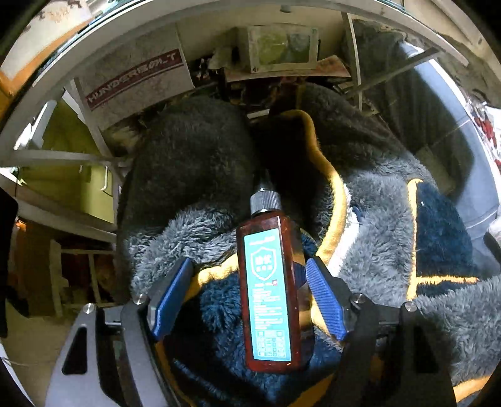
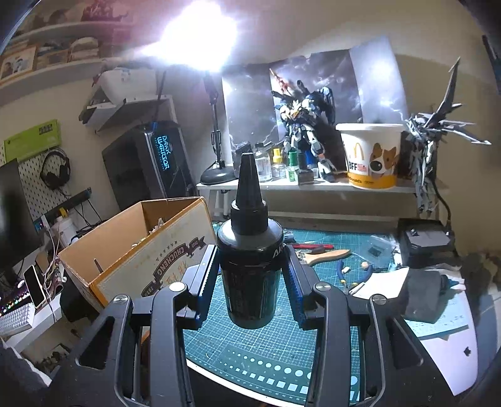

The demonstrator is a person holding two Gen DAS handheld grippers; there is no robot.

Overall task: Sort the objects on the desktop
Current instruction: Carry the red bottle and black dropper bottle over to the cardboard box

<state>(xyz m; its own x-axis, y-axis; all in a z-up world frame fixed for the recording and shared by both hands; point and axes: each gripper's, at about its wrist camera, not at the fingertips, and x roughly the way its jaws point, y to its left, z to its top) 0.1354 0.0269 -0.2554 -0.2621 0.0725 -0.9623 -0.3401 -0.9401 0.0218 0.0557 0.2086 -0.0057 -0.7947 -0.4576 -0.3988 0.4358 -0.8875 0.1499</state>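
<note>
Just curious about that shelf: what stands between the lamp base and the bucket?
A row of small bottles and a robot model, between lamp base and bucket. It shows in the right wrist view.

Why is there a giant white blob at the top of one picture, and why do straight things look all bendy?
Right wrist view: the desk lamp shines into the lens, so glare washes out that spot. Both views: the fisheye lens curves straight edges, like the table frame. Left wrist view: dim, with deep shadow in the fuzzy blanket folds.
</note>
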